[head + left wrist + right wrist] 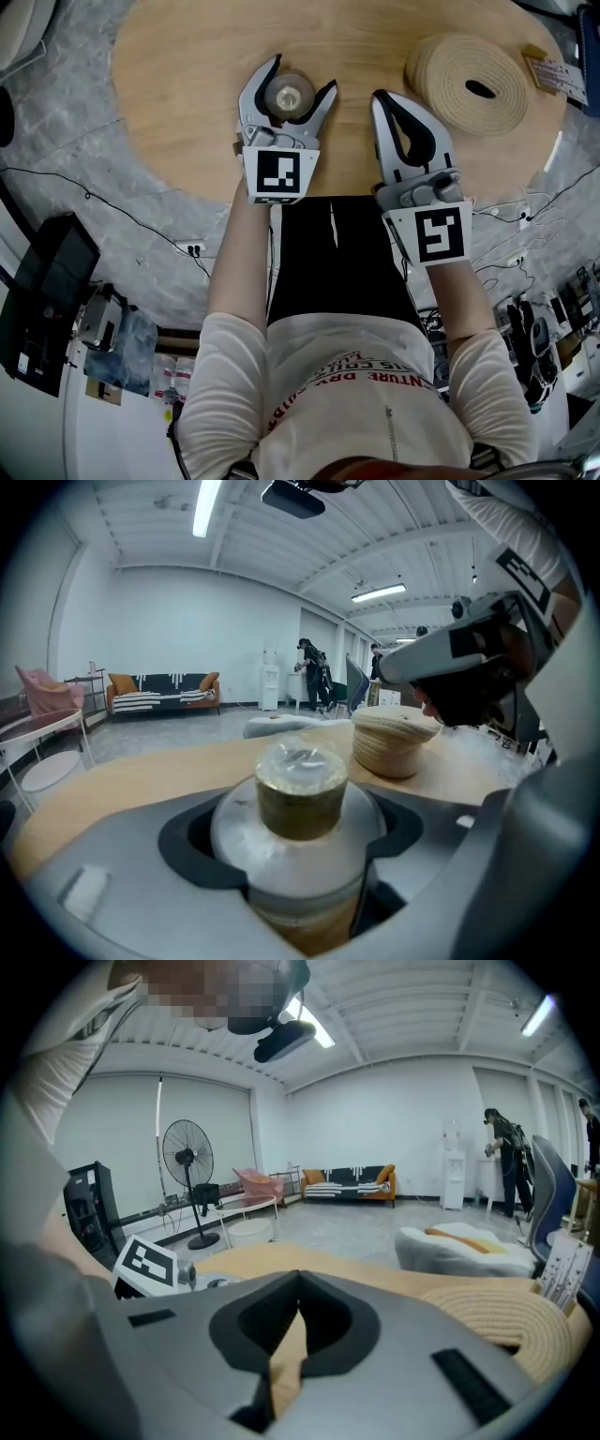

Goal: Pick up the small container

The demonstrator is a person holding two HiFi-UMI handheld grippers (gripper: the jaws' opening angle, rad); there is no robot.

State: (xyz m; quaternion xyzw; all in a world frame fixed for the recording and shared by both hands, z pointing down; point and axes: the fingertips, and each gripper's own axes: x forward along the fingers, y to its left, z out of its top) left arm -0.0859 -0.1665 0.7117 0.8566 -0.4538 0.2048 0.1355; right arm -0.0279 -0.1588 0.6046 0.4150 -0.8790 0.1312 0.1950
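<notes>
The small container (288, 94) is a clear round jar with a clear lid and brownish contents. It stands on the round wooden table (178, 84). My left gripper (304, 75) is shut on it: the jar sits upright in the hollow between the two grey jaws, and both jaws touch its sides. The left gripper view shows the container (300, 794) filling the gap of the left gripper (302, 855). My right gripper (386, 99) rests to the right of it, shut and holding nothing. In the right gripper view the jaws of the right gripper (298, 1283) meet at the tips.
A coiled woven rope mat (467, 82) lies on the table at the far right, with a small printed card (553, 70) beyond it. The table's near edge runs just under both grippers. Cables (141, 225) and a black box (42, 300) lie on the floor at the left.
</notes>
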